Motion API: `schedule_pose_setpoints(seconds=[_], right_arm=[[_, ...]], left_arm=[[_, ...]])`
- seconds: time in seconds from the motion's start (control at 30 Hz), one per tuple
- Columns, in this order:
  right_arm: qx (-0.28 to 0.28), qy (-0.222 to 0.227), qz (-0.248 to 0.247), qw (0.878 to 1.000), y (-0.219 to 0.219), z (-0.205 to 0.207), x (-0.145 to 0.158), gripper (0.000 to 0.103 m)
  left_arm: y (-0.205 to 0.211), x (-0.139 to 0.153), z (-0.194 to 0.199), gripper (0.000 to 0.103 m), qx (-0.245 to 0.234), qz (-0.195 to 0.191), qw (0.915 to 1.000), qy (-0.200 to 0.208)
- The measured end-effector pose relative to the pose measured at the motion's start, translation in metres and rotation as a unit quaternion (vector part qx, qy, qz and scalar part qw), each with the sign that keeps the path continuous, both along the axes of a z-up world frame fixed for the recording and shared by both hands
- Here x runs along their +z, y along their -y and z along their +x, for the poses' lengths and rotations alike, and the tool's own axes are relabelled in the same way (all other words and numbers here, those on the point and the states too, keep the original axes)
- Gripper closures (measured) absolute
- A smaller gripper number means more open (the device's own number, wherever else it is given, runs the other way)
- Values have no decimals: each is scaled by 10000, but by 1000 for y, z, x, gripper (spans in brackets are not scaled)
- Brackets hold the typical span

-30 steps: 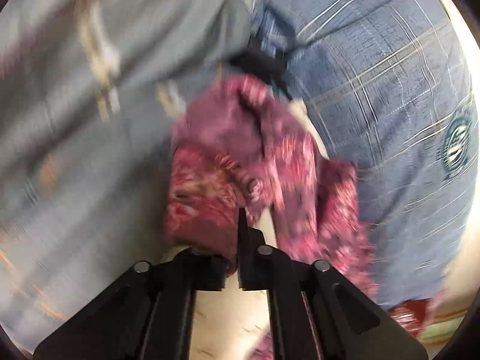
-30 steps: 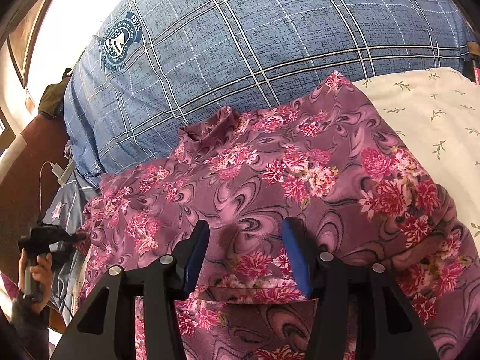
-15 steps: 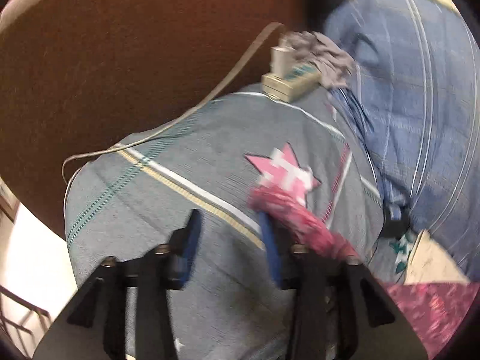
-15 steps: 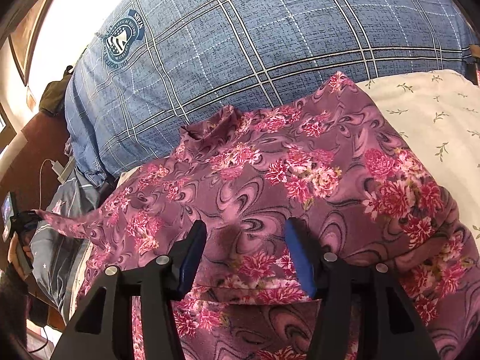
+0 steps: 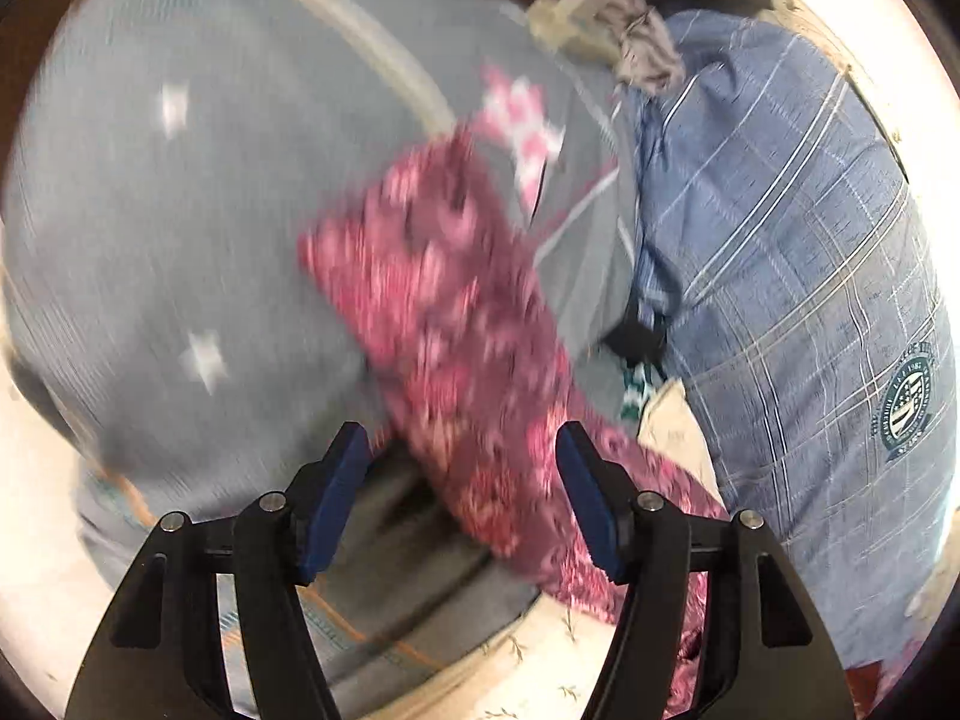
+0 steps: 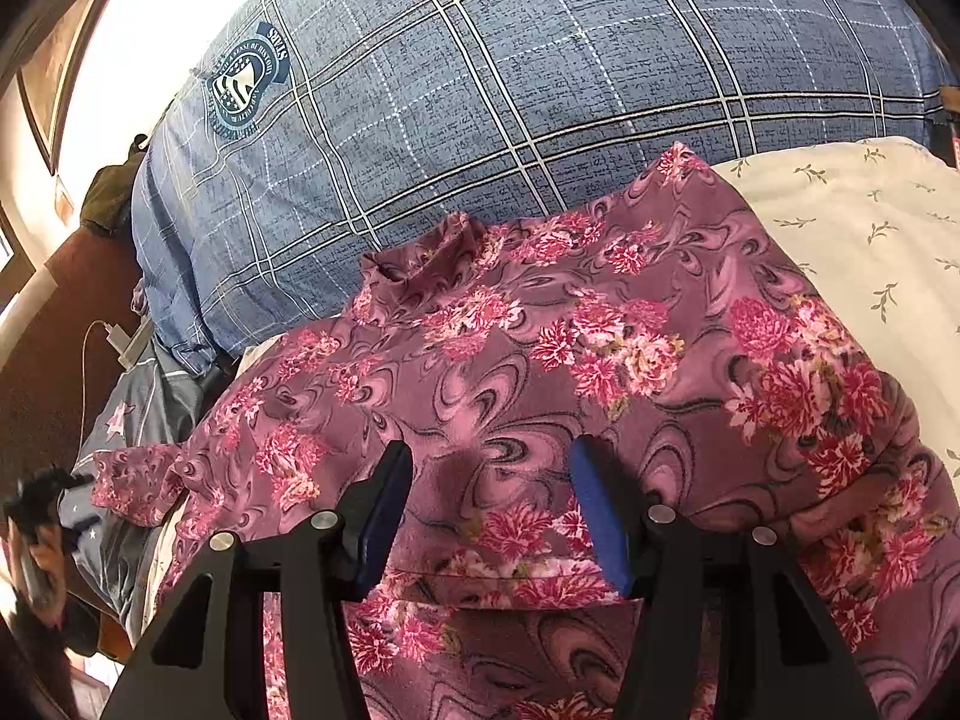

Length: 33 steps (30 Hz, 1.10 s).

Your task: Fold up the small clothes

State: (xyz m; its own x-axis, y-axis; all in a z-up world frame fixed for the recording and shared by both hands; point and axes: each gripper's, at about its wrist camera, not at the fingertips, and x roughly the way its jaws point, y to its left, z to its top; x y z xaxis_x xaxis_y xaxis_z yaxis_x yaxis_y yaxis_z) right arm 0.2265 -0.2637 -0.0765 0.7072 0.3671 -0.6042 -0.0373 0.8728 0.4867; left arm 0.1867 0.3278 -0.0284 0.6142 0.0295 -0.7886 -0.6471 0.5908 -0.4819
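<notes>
A purple garment with pink flowers (image 6: 540, 348) lies spread on the bed. My right gripper (image 6: 489, 456) stands open over its middle, fingertips down on the cloth, which is not pinched. One sleeve (image 6: 138, 480) reaches out to the left over a grey pillow. In the blurred left wrist view that sleeve (image 5: 444, 300) runs away from my left gripper (image 5: 462, 438). The left jaws are opening. The sleeve's near part lies between the blue pads (image 5: 336, 492) without touching them. A hand (image 6: 36, 546) shows at the far left of the right wrist view.
A big blue plaid pillow (image 6: 480, 60) lies behind the garment, and shows at the right (image 5: 810, 300) in the left wrist view. The grey star-print pillow (image 5: 180, 210) fills the left. A cream leaf-print sheet (image 6: 870, 228) covers the bed. A charger and cable (image 6: 114, 336) lie by the brown surface (image 6: 48, 360).
My left gripper has let go of the sleeve, opened, and drawn back; the sleeve now lies stretched out over the grey pillow. The right gripper has stayed where it was.
</notes>
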Motion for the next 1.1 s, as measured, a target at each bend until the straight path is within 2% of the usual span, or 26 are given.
schedule_pose_setpoints(seconds=[0.13,0.23,0.27,0.3,0.37,0.43,0.47,0.6,0.73,0.83,0.97,1.03,1.07,1.1], right_arm=[[5,18,52,10000,1,-1,0,45],[8,29,92,10000,3,-2,-1,45],[10,32,97,9999,3,-2,-1,44],[20,37,106,9999,3,-2,-1,44],[30,48,116,9999,3,-2,-1,44],[34,55,132,9999,3,-2,-1,43],[36,57,140,9999,3,-3,-1,43],[39,64,152,9999,3,-3,-1,43],[37,66,154,9999,4,-3,0,42],[35,66,161,9998,4,-3,0,42],[40,72,170,9998,4,-3,0,42],[46,79,189,9998,4,-4,1,42],[47,82,202,9998,4,-4,1,42],[49,86,219,9997,4,-4,1,42]], left_arm=[[0,-26,12,39,191,-208,9990,-356],[-7,-33,18,40,333,-594,9975,-171],[-8,-30,22,42,314,-605,9977,-65],[-8,-27,29,48,278,-508,9983,-21],[-7,-18,35,82,205,-305,9993,-79],[-10,-18,40,101,79,-505,9987,28],[-9,-18,40,101,53,-595,9982,73],[9,-3,41,101,-199,-447,9985,240],[58,28,37,101,-881,-272,9941,567],[110,51,43,101,-1556,-116,9846,790],[190,68,64,101,-2442,-10,9642,1034],[227,66,78,101,-2766,9,9555,1028],[253,60,88,101,-3015,-94,9484,980],[266,55,93,101,-3115,-140,9454,945]])
